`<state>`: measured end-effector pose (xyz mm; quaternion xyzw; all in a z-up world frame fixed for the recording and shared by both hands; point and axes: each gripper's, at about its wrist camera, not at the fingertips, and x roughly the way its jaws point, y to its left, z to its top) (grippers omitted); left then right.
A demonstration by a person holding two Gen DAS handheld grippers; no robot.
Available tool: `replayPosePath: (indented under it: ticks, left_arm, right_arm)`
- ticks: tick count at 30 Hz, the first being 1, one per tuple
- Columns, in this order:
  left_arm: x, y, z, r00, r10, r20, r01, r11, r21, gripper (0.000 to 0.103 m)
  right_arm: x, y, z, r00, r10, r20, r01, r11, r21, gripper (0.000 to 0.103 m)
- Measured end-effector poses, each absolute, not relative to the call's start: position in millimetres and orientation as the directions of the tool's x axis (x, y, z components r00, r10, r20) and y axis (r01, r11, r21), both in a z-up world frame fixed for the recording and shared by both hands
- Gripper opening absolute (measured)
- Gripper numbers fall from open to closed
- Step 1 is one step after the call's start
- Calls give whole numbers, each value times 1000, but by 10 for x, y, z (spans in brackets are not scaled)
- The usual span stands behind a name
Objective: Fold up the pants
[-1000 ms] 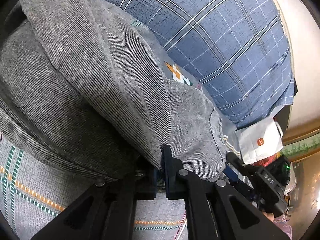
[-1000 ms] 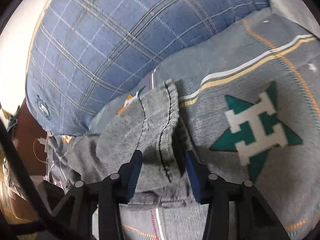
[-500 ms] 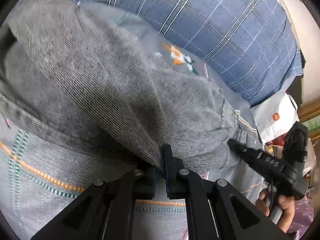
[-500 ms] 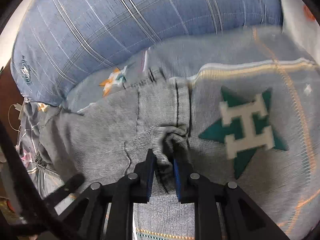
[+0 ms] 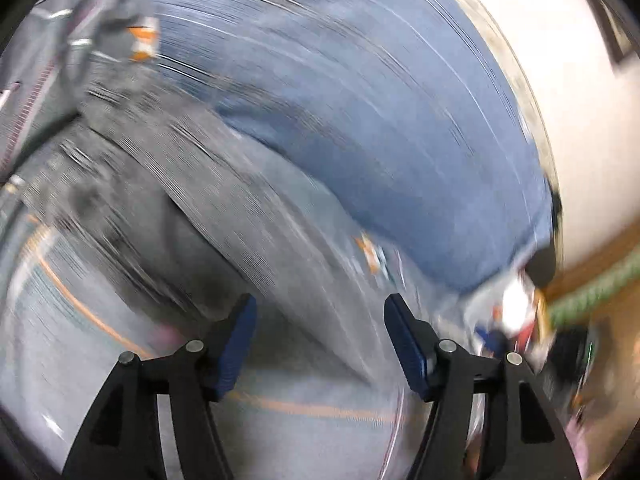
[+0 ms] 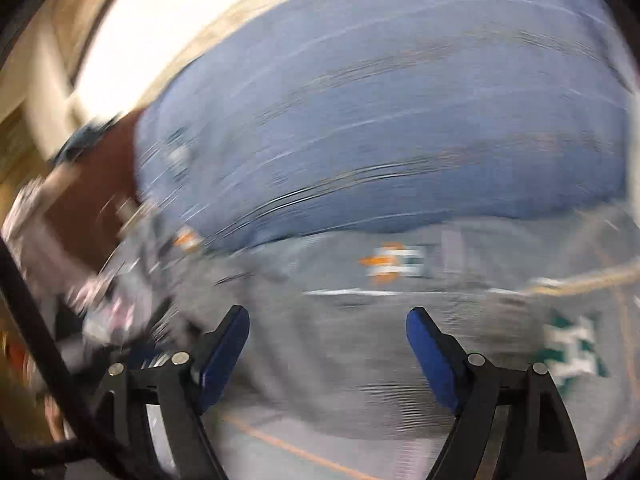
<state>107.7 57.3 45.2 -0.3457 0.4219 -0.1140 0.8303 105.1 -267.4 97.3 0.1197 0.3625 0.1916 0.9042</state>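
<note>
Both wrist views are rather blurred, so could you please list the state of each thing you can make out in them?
left gripper: jaws wide open, holding nothing
right gripper: jaws wide open, holding nothing
pants: lying on the bedspread, released; how they are folded is too blurred to tell
pillow: lying behind the pants
bedspread: spread flat under the pants

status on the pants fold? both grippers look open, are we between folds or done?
Between moves, as far as the blur allows. Done: the grey pants lie on the patterned bedspread, nothing lifted. In hand: nothing; left gripper and right gripper are both open with empty gaps, cameras swinging fast. Left: too smeared to count folds or judge neatness, so check a sharp frame before calling it finished.
</note>
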Motion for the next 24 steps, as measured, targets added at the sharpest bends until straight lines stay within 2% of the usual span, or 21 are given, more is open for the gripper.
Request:
replayPosePath:
  ticks: [1,4,7,12,16,19,21,22,23,24]
  left_arm:
    - [1198,796,456,633,-469,-616,-132,719,-682,67]
    - [1639,1311,361,599,-409,-688,-230,735,-637,67]
    - [2082,1707,99,543,-438,-717,-288,705,-648,66]
    - [2171,2023,-259,536,-519,-665,-379,556,-740,66]
    - [2269,2081,-411,531,-572,-625,-381,498,-779,66]
    - [2350,2022,-470,513,-575,-637,-387,507,-770,66]
    - [2389,2020,-503,516,-571,-638,-396,501,-769,66]
    - [2386,2048,-522,514,-574,-637,-406,491,-771,66]
    - [2399,2050,-521,511,-573,-640,-408,494,-768,66]
    - [2484,2020,-506,506,-558,-658,-406,519,-753,66]
  right_arm:
    - [1034,-2396,977,640,460,-616,-317,888,333,84]
    - [1133,-1736,835,570,491,-659,-418,864,283,83]
    - [1378,-1078,615,487,506,-712,-466,840,278,82]
    - [1651,-218,305,423,484,-766,-548,810,209,75]
    - [1852,333,70,414,410,-812,-600,794,95,73]
    - [1997,531,-83,431,345,-834,-589,808,29,62]
    - [2059,579,-166,444,299,-845,-578,816,-15,36]
    - [2073,550,-177,432,307,-848,-569,823,9,17]
    - [2083,511,-162,419,330,-846,-555,830,49,11]
    - [2079,480,-122,423,343,-839,-541,838,70,9]
